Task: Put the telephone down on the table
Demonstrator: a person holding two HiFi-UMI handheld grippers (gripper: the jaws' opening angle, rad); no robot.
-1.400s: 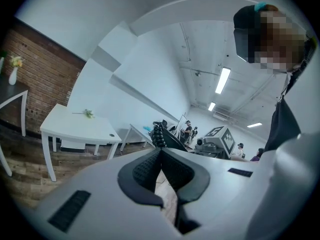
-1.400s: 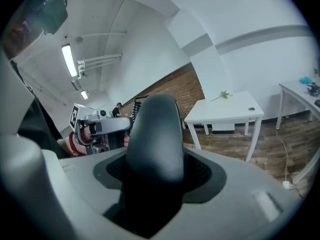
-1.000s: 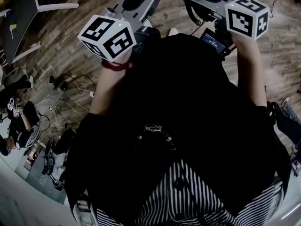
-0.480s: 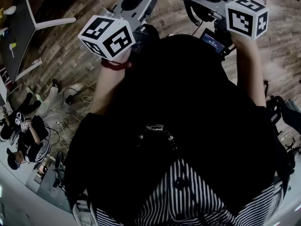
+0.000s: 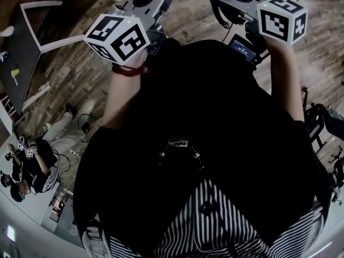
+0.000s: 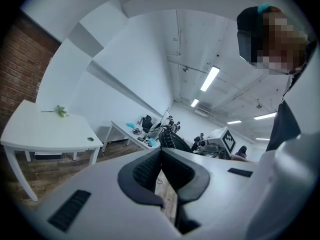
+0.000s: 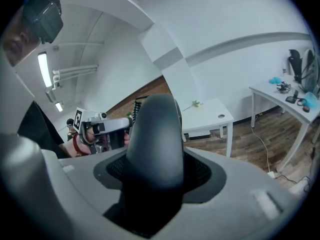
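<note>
Right gripper is clenched on the telephone, holding it in the air above the wood floor, well apart from the white table, so probably in transit; left gripper is pinched closed on nothing, idle beside it.

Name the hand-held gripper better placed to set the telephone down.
Right: the right hand-held gripper is shut on the telephone; the left hand-held gripper is shut, nothing visible between.
</note>
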